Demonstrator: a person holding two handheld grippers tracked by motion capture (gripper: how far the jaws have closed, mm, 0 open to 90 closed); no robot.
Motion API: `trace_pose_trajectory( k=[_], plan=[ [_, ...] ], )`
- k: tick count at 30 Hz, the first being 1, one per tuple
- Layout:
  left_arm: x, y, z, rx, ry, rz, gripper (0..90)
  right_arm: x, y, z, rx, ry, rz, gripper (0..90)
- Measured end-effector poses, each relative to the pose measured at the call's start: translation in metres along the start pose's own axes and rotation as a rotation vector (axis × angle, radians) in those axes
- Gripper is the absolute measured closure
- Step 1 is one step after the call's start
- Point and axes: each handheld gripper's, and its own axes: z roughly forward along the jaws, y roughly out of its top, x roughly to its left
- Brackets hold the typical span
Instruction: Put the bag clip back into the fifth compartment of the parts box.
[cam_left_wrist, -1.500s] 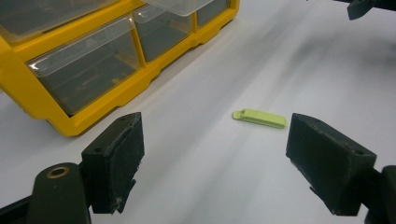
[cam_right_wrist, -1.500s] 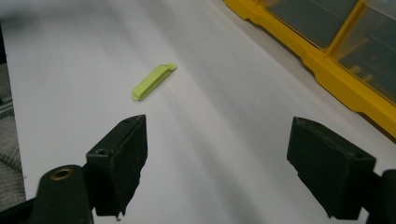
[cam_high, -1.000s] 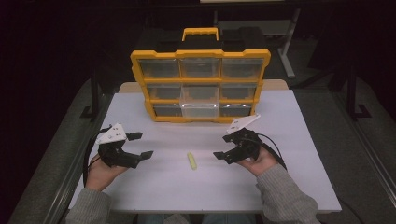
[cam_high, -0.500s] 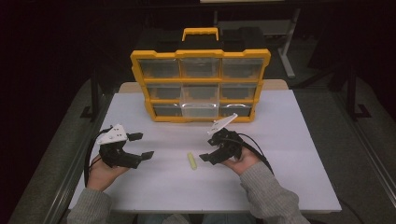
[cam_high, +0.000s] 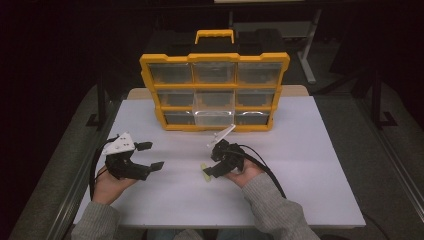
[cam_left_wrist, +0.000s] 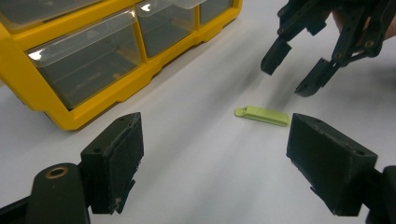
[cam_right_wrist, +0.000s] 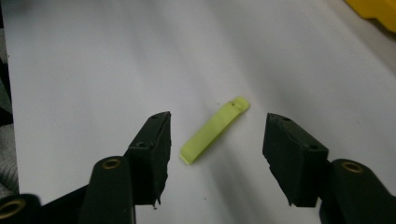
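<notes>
L to R, as I read it from my station. My left gripper (cam_high: 145, 156) rests low over the white desk (cam_high: 320, 150), jaws wide apart w/ nothing between them. Centre: small lime-green plastic clip (cam_high: 205, 172) lying flat on the desk, in front of the yellow organiser box (cam_high: 215, 57), well apart from it. My right gripper (cam_high: 209, 168) is right at the clip; jaws have just been closing, clip lies between them, pads not pressing on it as seen in the right gripper view (cam_right_wrist: 215, 126). In the left gripper view the clip (cam_left_wrist: 261, 115) sits just below the right gripper (cam_left_wrist: 299, 70).
</notes>
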Motion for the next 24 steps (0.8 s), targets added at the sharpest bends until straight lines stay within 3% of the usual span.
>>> trace_pose_trajectory(
  k=[10,17,24],
  plan=[
    [0.001,-0.001,-0.001,-0.010,-0.002,-0.007,18.7,0.002,0.004,0.026,0.054,-0.008,0.040,45.0],
    [0.001,-0.001,-0.002,-0.011,-0.003,-0.007,18.7,0.004,0.003,0.039,0.104,-0.014,0.040,50.4],
    [0.001,-0.001,-0.003,-0.017,-0.003,-0.007,18.7,0.005,0.004,0.045,0.115,-0.046,0.035,59.1]
  ],
)
